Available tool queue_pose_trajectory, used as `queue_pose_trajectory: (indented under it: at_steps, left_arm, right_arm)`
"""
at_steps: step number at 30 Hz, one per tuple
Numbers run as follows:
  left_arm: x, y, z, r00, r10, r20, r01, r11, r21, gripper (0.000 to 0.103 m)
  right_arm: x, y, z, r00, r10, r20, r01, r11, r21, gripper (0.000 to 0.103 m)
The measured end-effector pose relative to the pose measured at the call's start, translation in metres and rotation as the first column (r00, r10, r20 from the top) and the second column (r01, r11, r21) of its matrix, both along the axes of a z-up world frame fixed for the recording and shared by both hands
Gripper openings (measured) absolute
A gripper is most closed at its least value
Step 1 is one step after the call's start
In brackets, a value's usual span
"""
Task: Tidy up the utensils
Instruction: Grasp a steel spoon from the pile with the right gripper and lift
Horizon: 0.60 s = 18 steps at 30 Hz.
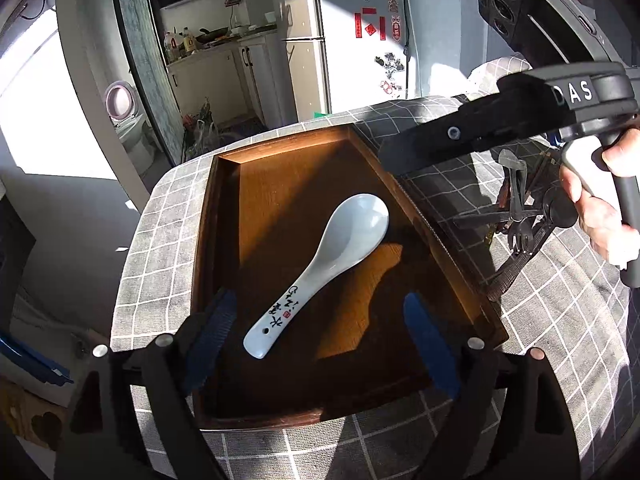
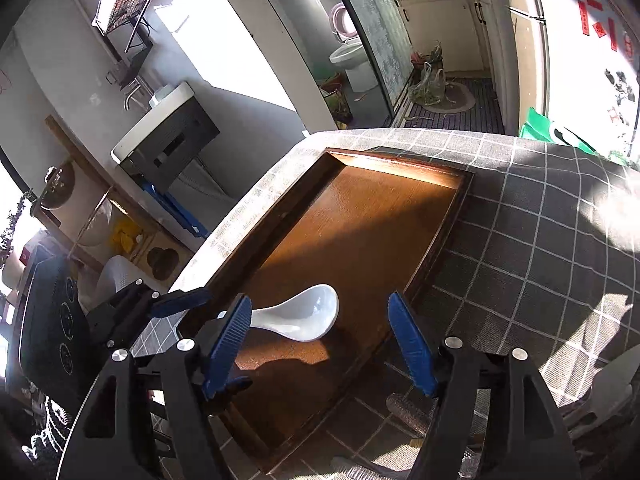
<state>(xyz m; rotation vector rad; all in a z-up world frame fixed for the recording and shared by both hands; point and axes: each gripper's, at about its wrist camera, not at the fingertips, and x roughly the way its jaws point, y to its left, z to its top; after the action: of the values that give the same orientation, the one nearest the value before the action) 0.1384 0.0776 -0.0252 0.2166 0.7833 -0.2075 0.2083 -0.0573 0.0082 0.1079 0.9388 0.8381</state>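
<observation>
Spoon (image 1: 320,276) lies centre-frame in the wooden tray (image 1: 224,240), between the wide-open, empty left gripper (image 1: 320,344). Right wrist view: spoon (image 2: 298,314) at lower centre; right gripper (image 2: 320,340) spread wide, holding nothing.

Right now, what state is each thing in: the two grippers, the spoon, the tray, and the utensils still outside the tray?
Left gripper: open, straddling the spoon handle without touching it.
Right gripper: open, empty.
White ceramic spoon: lying flat in the tray, bowl up, released.
Wooden tray: on the checked tablecloth, holding only the spoon.
Black forks and spoons: piled on the cloth beside the tray, not yet sorted.
</observation>
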Motion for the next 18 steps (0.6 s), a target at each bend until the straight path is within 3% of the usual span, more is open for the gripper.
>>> queue_pose_trajectory:
  at_steps: [3, 7, 14, 16, 18]
  left_arm:
    - [-0.009, -0.014, 0.009, 0.999, -0.037, 0.031, 0.037, 0.999, 0.0, 0.096]
    - [-0.019, -0.04, 0.013, 0.994, -0.1, 0.05, 0.101, 0.995, -0.017, 0.097]
    - [-0.034, -0.091, 0.011, 0.977, -0.205, 0.053, 0.209, 0.975, -0.074, 0.097]
    - [-0.032, -0.102, 0.008, 0.974, -0.221, 0.046, 0.224, 0.971, -0.082, 0.097]
    - [-0.031, -0.114, 0.004, 0.968, -0.249, 0.041, 0.251, 0.966, -0.068, 0.097]
  right_arm:
    - [-0.012, -0.041, 0.021, 0.999, -0.041, 0.031, 0.041, 0.999, 0.012, 0.083]
    - [-0.027, -0.099, 0.032, 0.992, -0.114, 0.053, 0.114, 0.993, -0.013, 0.085]
    - [-0.04, -0.177, 0.017, 0.968, -0.252, 0.013, 0.252, 0.967, -0.021, 0.085]
    - [-0.042, -0.187, 0.007, 0.964, -0.266, -0.014, 0.265, 0.964, -0.022, 0.079]
    - [-0.045, -0.194, -0.008, 0.961, -0.274, -0.039, 0.272, 0.961, -0.05, 0.053]
